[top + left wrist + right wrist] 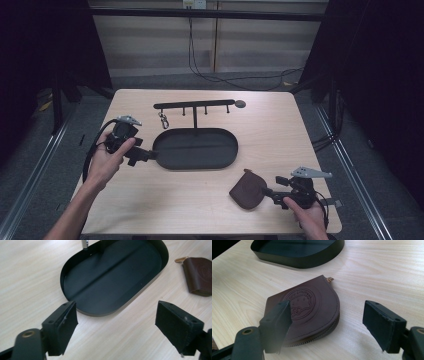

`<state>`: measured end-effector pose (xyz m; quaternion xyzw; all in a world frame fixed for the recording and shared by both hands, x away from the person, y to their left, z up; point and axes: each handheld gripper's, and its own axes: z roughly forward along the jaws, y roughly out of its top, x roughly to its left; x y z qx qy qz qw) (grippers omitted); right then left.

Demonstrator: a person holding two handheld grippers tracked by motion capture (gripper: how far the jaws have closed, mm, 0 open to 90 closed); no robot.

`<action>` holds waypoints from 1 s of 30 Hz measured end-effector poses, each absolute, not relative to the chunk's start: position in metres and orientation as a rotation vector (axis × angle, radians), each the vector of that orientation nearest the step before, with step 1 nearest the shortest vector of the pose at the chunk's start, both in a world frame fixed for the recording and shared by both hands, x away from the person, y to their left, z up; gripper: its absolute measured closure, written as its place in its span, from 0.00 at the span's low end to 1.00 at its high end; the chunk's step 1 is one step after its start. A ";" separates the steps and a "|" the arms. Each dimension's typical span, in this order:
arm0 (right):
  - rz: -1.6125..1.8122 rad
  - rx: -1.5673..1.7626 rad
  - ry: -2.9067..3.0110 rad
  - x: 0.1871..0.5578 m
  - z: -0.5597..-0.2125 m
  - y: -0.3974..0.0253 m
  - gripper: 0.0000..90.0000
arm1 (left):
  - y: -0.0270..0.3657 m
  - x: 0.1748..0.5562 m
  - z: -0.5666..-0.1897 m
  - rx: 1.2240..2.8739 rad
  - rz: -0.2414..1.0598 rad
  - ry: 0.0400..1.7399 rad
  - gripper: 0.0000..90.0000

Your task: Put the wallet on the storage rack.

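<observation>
Your right fingers (327, 325) gape around the flat pouch (309, 312); closing high could slip off. Left fingers (125, 325) open too.

The left gripper (116, 320) is being held with jaws wide apart, a black oval tray (75, 272) lying just ahead, a brown pouch (198, 275) ahead to the right.
</observation>
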<state>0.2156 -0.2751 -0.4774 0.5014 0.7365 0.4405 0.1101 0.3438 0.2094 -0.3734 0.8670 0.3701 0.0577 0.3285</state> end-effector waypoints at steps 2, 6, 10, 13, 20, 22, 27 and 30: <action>1.313 1.475 2.167 0.215 -0.477 -0.275 0.26 | 0.210 0.340 -0.379 2.265 0.154 0.993 0.19; 1.314 1.488 2.164 0.216 -0.477 -0.276 0.26 | 0.211 0.331 -0.392 2.225 0.200 1.024 0.19; 1.311 1.488 2.167 0.216 -0.478 -0.275 0.26 | 0.215 0.322 -0.403 2.209 0.205 1.034 0.19; 1.311 1.494 2.164 0.216 -0.477 -0.276 0.26 | 0.218 0.316 -0.411 2.199 0.195 1.037 0.19; 1.315 1.496 2.164 0.216 -0.477 -0.276 0.26 | 0.224 0.300 -0.425 2.150 0.177 1.046 0.20; 1.317 1.504 2.161 0.216 -0.477 -0.276 0.26 | 0.225 0.296 -0.429 2.135 0.167 1.047 0.20; 1.323 1.512 2.154 0.216 -0.477 -0.277 0.27 | 0.228 0.286 -0.438 2.103 0.163 1.051 0.20; 1.321 1.528 2.150 0.216 -0.477 -0.278 0.28 | 0.230 0.277 -0.442 2.081 0.167 1.033 0.20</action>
